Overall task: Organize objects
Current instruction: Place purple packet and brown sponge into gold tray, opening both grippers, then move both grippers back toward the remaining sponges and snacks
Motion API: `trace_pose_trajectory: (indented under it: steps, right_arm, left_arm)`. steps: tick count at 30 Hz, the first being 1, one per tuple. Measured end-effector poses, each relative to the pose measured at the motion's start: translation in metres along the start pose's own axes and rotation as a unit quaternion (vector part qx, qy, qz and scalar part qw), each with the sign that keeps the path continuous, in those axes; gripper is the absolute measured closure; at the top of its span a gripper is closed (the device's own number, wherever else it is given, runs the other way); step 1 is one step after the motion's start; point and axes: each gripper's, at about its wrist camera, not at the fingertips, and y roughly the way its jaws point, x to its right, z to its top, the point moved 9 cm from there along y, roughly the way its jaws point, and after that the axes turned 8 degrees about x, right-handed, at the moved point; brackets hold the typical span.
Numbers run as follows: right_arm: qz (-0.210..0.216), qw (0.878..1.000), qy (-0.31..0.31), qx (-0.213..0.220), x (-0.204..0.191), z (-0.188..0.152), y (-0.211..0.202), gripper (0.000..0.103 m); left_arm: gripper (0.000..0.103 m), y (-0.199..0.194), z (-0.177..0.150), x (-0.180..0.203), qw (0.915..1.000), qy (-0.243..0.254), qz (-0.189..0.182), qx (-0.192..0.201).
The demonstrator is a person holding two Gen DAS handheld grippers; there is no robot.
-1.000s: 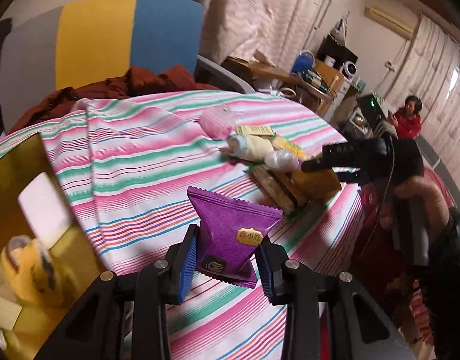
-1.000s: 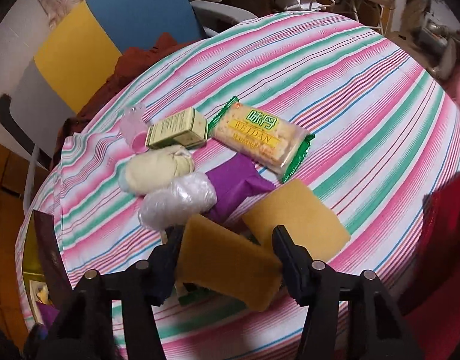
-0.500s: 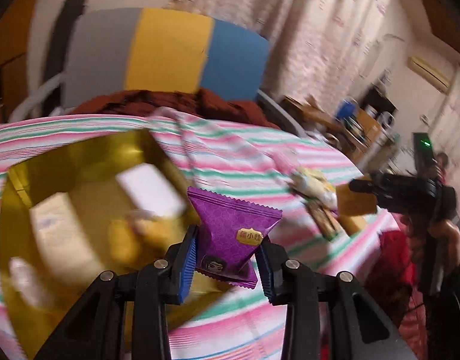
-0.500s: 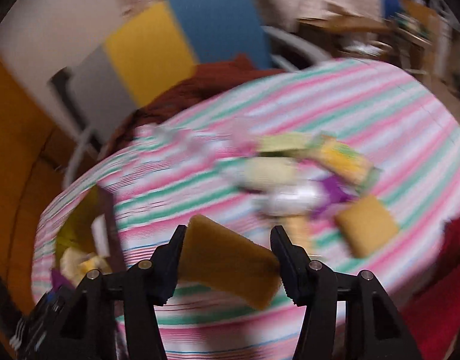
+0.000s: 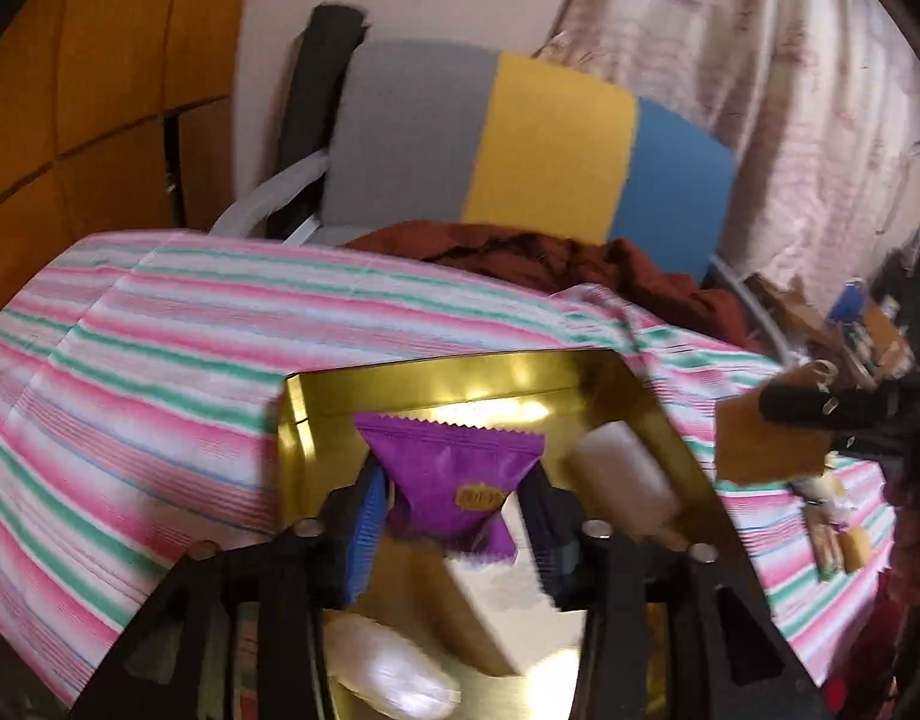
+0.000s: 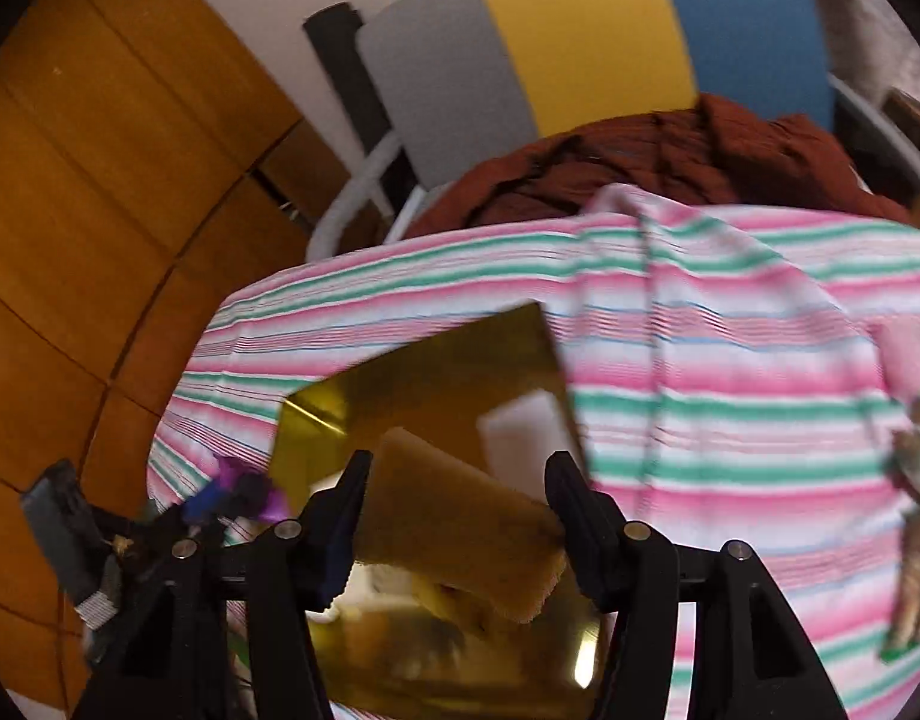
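Left fingers pinching purple packet, right fingers clamping sponge, gold box contents blurred.

The left hand-held gripper is seen clamped on a purple packet; the right hand-held gripper is seen clamped on a yellow sponge.

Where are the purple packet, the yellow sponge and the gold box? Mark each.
purple packet (image 5: 454,474), left wrist view, front face.
yellow sponge (image 6: 460,534), right wrist view, top face.
gold box (image 5: 436,387), left wrist view, far wall.
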Motion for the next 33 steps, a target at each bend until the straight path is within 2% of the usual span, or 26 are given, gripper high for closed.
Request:
trace_pose_trajectory:
  steps: [1,5,7,9,11,13,16,18,19,24,30,33]
  right_arm:
    - [0.006,1.0,-0.002,-0.002,-0.009,0.002,0.007,0.036]
    - [0.013,1.0,-0.017,-0.005,-0.029,-0.001,0.018,0.025]
    - [0.013,1.0,-0.024,-0.007,-0.033,-0.006,0.019,0.015]
    - [0.012,0.999,-0.035,-0.006,-0.034,-0.011,0.018,0.01]
    - [0.009,0.998,-0.055,-0.001,-0.037,-0.017,0.014,0.001]
    - [0.008,0.998,-0.067,0.01,-0.039,-0.02,0.01,0.0]
    - [-0.02,0.995,-0.094,0.036,-0.038,-0.021,0.004,0.0]
    - [-0.038,0.992,-0.116,0.044,-0.038,-0.024,0.001,0.0]
    - [-0.044,0.99,-0.124,0.047,-0.038,-0.026,0.0,0.0]
    - [-0.068,0.982,-0.163,0.06,-0.038,-0.04,-0.009,0.0]
    - [-0.126,0.96,-0.235,0.082,-0.034,-0.055,-0.019,0.0]
    - [-0.128,0.96,-0.237,0.081,-0.029,-0.061,-0.022,0.0]
  left_arm:
    - [0.05,0.003,-0.002,-0.005,0.9999,-0.005,0.008,-0.006]
    - [0.042,0.002,-0.011,-0.014,0.9996,-0.02,0.019,-0.007]
    - [0.042,-0.002,-0.017,-0.019,0.9993,-0.03,0.019,-0.007]
    - [0.042,-0.006,-0.021,-0.022,0.9991,-0.035,0.025,-0.007]
    - [0.041,-0.013,-0.024,-0.023,0.9988,-0.038,0.03,-0.002]
    - [0.038,-0.022,-0.026,-0.021,0.9986,-0.039,0.037,0.005]
    - [0.033,-0.037,-0.028,-0.016,0.9982,-0.039,0.042,0.02]
    - [0.024,-0.044,-0.029,-0.012,0.9979,-0.038,0.044,0.026]
    - [0.022,-0.047,-0.029,-0.011,0.9978,-0.037,0.047,0.028]
    - [0.022,-0.059,-0.033,-0.002,0.9969,-0.017,0.065,0.04]
    - [0.022,-0.067,-0.04,0.005,0.9954,0.007,0.084,0.045]
    - [0.022,-0.068,-0.045,0.011,0.996,0.011,0.079,0.04]
